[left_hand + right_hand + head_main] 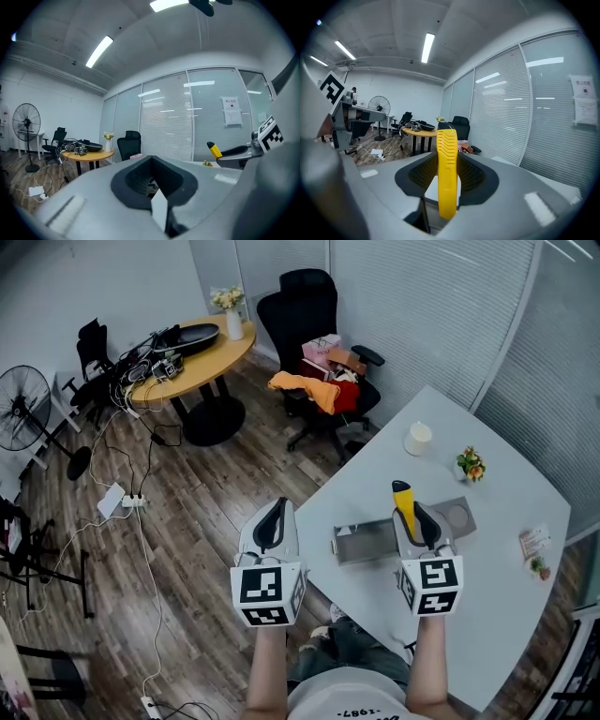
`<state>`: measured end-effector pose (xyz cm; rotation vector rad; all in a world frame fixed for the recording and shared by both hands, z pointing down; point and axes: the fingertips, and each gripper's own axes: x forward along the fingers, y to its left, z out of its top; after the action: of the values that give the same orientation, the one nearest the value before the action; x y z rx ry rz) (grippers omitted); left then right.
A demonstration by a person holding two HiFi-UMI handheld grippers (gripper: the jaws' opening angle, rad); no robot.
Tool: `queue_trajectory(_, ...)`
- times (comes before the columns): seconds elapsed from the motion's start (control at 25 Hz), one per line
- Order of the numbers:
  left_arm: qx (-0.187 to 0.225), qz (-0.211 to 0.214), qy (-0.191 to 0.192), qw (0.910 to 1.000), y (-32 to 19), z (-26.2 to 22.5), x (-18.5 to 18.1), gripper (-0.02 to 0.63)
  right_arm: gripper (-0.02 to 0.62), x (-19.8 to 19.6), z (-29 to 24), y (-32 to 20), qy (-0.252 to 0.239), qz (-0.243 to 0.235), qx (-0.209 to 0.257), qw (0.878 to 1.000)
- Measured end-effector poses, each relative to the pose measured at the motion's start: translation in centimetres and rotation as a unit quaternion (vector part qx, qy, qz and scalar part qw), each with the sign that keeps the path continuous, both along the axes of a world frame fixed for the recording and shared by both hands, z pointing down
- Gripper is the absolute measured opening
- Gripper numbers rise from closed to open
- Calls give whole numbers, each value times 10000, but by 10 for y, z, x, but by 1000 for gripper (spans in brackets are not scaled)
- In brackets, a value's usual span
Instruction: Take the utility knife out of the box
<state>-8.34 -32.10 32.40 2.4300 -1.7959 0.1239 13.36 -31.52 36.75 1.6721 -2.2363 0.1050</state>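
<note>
Above the pale grey table [511, 559] your right gripper [415, 515] clamps the yellow ribbed utility knife [402, 495]; hold firm, clear the grey metal box [364, 542]; left gripper [273, 518] closed, empty

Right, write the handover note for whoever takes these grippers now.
Left gripper: jaws together, empty, held up to the left of the table.
Right gripper: shut on the knife, held up over the table.
Box: open on the table, under the raised knife.
Done: knife gripped and lifted clear of the box.
Left: probably only to set the knife down on the table beside the box and let go.
</note>
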Motion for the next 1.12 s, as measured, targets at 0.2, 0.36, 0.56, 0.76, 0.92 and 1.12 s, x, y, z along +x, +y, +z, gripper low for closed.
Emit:
queue_trajectory(0.2,138,-28,32,9999,1,-11,1,0,161,4,-15,1,-129,67,216,9997)
queue_trajectory(0.36,256,-45,34,9997,1,-19,0,0,161,7,-23,2,-189,147,365,9990)
queue_trajectory(0.56,340,-80,62,9994,1,-25,0,0,161,15,-34,3,-250,285,557,9977)
queue_trajectory(0.76,339,-63,48,9994,0,-26,-1,0,161,18,-41,1,-360,355,664,9965)
queue_trajectory(0.92,321,-86,53,9994,-1,-23,-2,0,161,22,-42,0,-405,389,698,9960)
queue_trajectory(1.12,320,-133,51,9994,-1,-23,-6,0,161,24,-44,0,-471,412,730,9954)
